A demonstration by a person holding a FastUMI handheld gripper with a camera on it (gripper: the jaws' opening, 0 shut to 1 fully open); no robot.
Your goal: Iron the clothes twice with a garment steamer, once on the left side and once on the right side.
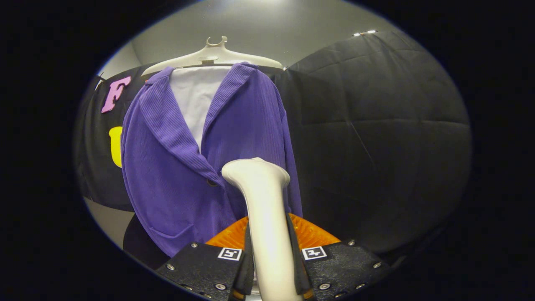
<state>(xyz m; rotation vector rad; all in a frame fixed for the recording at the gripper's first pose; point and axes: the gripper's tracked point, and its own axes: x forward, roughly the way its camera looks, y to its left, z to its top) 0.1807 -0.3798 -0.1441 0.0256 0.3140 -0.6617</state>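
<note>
The garment steamer [267,217] is pinched by its pale handle between the jaws of the gripper [271,267], which are pressed in against it from both sides; the handle is kept upright so that the flared head is raised ahead of the jaws and turned toward the clothes. The purple jacket [200,159] is hung on a pale hanger [215,54] just beyond the steamer head, over a white shirt [194,100] that is seen in the open neckline. It is judged that the jacket is hung this way so that its front panels are spread flat and can be swept from top to bottom. The head is held low, level with the button where the lapels meet, and toward the jacket's front panel nearer the booth wall [376,146]; this is taken as a position within or at the end of a pass on that side, though which pass cannot be told.

The steaming face of the head is turned away and is not seen, so it cannot be told whether the cloth is touched or merely approached. No steam can be made out. The lower hem of the jacket is covered by the steamer and the jaws. An orange ribbed part [311,234] is seen behind the handle, just above the jaws; what it belongs to cannot be made out. The support from which the hanger is hung is cut off.
</note>
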